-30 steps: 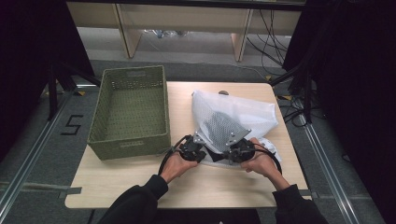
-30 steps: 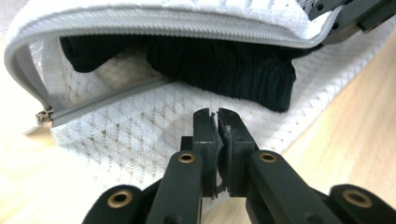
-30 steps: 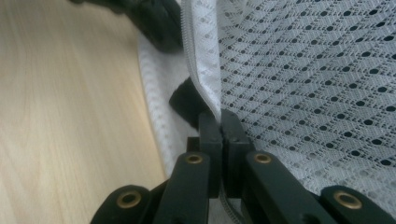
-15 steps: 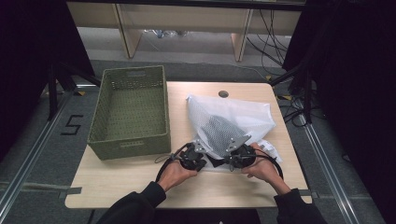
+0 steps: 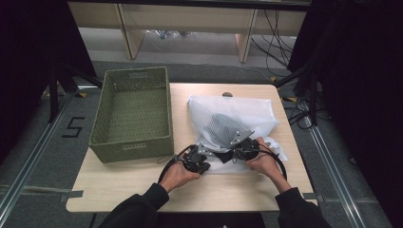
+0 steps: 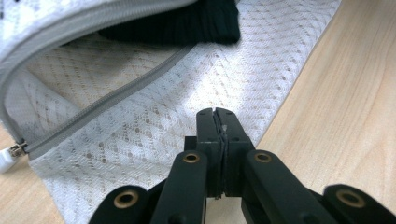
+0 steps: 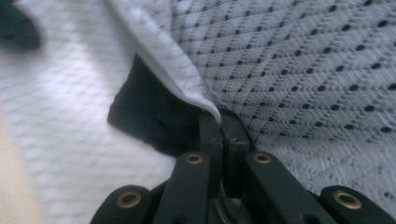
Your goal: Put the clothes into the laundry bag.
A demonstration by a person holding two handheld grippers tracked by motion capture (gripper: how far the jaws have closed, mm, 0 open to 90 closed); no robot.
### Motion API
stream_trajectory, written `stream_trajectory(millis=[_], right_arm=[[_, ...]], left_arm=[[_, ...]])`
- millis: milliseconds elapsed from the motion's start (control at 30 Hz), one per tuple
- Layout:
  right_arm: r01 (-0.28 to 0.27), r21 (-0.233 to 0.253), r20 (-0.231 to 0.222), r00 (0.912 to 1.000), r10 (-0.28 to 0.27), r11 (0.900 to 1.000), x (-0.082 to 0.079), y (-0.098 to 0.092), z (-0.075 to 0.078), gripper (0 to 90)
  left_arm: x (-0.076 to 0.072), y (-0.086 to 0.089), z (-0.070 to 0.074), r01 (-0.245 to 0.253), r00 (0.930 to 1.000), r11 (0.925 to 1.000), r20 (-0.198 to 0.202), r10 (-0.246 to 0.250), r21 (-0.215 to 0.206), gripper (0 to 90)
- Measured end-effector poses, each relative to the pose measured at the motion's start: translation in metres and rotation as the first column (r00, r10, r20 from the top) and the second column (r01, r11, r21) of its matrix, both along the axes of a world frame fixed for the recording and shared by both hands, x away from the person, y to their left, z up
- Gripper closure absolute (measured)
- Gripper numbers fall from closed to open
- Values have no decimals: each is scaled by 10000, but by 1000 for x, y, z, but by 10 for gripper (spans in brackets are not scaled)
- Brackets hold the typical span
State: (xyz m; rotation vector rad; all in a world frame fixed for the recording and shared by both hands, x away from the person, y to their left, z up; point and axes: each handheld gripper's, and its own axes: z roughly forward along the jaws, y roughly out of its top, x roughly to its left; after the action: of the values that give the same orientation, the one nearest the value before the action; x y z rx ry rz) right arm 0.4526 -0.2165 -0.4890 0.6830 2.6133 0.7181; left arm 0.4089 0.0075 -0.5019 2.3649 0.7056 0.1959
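A white mesh laundry bag point(image 5: 237, 110) lies on the right half of the table, and a dark garment point(image 5: 219, 129) shows through its raised top layer. At the bag's near edge my left gripper point(image 5: 208, 162) is shut on the lower layer of mesh point(image 6: 140, 135), beside the open grey zip point(image 6: 93, 112). The black garment point(image 6: 187, 23) lies inside the opening. My right gripper point(image 5: 234, 153) is shut on the bag's upper zip edge point(image 7: 163, 56) and lifts it off the dark garment point(image 7: 149, 112).
An olive woven basket point(image 5: 133, 142) stands on the left half of the table, close to my left hand. The bare wooden tabletop point(image 5: 142, 185) runs along the near edge. Cables loop from both grippers. A small round hole point(image 5: 227, 94) sits at the table's far edge.
Both grippers have drawn the bag's near edge toward the person. The bag has slid closer and its top layer now stands raised over the garment.
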Motion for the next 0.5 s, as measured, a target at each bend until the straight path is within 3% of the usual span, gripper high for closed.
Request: stream_trajectory(millis=[33, 67, 100, 300, 500], right_arm=[[290, 14, 212, 9994, -290, 9996, 1, 0, -1, 900], [335, -18, 218, 9992, -335, 9994, 3, 0, -1, 900], [399, 1, 241, 9989, -399, 9992, 4, 0, -1, 900], [955, 163, 370, 9947, -960, 9953, 21, -4, -1, 900], [1175, 227, 454, 9919, -1185, 9928, 35, -7, -3, 900]], left_arm=[[-1, -1, 0, -76, 10000, 9999, -51, 76, -68, 881], [1, 1, 1, 187, 9998, 9996, 17, -187, 225, 881], [1, 1, 1, 286, 9996, 9994, -40, -285, 177, 881], [0, 1, 1, 226, 9997, 9994, 24, -227, 248, 880], [0, 1, 1, 217, 9997, 9994, 89, -219, 254, 880]])
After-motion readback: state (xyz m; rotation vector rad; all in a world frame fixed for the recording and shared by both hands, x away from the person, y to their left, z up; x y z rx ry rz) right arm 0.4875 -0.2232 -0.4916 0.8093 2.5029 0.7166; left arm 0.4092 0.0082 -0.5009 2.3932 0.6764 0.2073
